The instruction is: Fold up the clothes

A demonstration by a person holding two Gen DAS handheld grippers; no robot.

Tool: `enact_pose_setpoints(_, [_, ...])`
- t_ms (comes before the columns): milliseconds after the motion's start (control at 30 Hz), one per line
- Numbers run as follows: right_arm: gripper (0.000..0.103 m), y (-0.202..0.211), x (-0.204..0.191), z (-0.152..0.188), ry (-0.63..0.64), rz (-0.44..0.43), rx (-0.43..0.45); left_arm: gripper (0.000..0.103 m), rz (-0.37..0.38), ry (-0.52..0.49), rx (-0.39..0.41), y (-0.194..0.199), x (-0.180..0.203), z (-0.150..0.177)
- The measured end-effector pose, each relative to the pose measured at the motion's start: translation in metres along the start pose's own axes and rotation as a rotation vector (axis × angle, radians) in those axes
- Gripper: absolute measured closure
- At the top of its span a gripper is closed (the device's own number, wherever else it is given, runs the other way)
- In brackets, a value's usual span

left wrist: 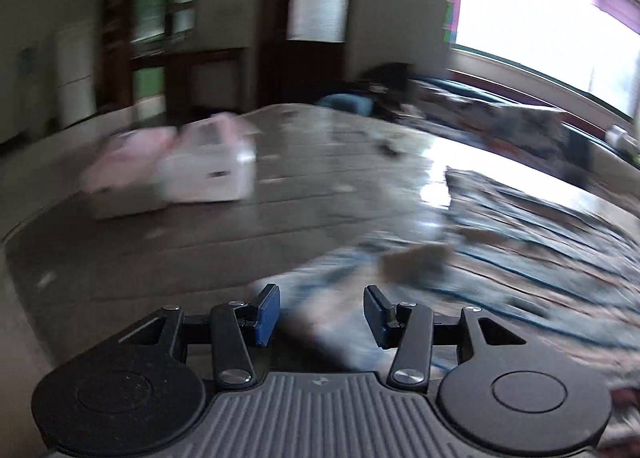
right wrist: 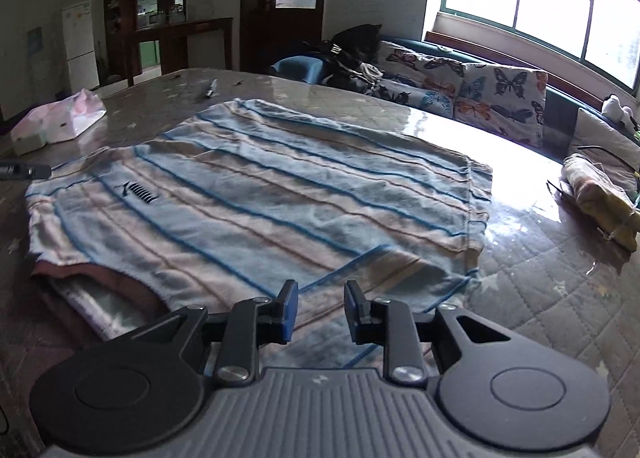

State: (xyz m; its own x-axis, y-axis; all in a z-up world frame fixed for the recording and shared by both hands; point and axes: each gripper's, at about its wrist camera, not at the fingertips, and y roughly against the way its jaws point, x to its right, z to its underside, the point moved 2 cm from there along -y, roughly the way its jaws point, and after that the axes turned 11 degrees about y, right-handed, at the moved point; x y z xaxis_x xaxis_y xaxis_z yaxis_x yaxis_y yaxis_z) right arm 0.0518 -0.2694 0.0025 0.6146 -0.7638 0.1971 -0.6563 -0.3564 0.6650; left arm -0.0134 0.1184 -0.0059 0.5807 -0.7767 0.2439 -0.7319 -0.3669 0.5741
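Note:
A light blue striped shirt (right wrist: pixel 256 202) with a brown collar lies flat on the quilted table (right wrist: pixel 540 298). My right gripper (right wrist: pixel 321 308) is open and empty, just above the shirt's near sleeve. In the blurred left wrist view the same shirt (left wrist: pixel 500 242) lies ahead and to the right. My left gripper (left wrist: pixel 322 314) is open and empty over the shirt's near corner. The tip of the left gripper (right wrist: pixel 24 171) shows at the left edge of the right wrist view.
A pink and white bag (right wrist: pixel 60 120) sits at the table's far left, also in the left wrist view (left wrist: pixel 176 170). A pen (right wrist: pixel 211 89) lies at the far edge. A folded yellowish cloth (right wrist: pixel 600 202) lies at the right. A butterfly-print sofa (right wrist: pixel 480 90) stands behind.

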Motion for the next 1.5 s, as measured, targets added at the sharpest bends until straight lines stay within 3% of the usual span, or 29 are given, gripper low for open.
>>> enact_pose_setpoints(233, [0.077,-0.005,-0.001,0.005,-0.013,0.002,-0.019,0.056,-0.038,0.095,-0.043,-0.016,-0.021,-0.008])
enact_pose_setpoints(567, [0.076,-0.008,0.000,0.008,-0.028,-0.002,-0.021,0.093,-0.028,0.144,-0.032,-0.017,-0.023,-0.009])
enact_pose_setpoints(667, [0.076,-0.009,0.000,0.008,-0.028,-0.003,-0.021,0.096,0.039,0.134,0.015,-0.003,-0.016,-0.015])
enact_pose_setpoints(800, [0.076,-0.009,0.000,0.008,-0.030,-0.005,-0.021,0.097,0.212,0.059,0.066,0.027,0.012,-0.017])
enact_pose_setpoints(1000, [0.076,-0.009,0.001,0.009,-0.033,-0.008,-0.019,0.097,0.458,-0.116,0.027,0.051,0.061,0.008])
enact_pose_setpoints(1267, [0.075,-0.009,0.002,0.009,-0.035,-0.012,-0.019,0.092,0.592,-0.295,-0.127,0.047,0.095,0.046])
enact_pose_setpoints(1400, [0.075,-0.010,0.002,0.010,-0.036,-0.014,-0.019,0.083,0.641,-0.310,-0.155,0.050,0.096,0.047])
enact_pose_setpoints(1500, [0.075,-0.010,0.002,0.010,-0.037,-0.015,-0.020,0.081,0.655,-0.311,-0.126,0.052,0.096,0.034])
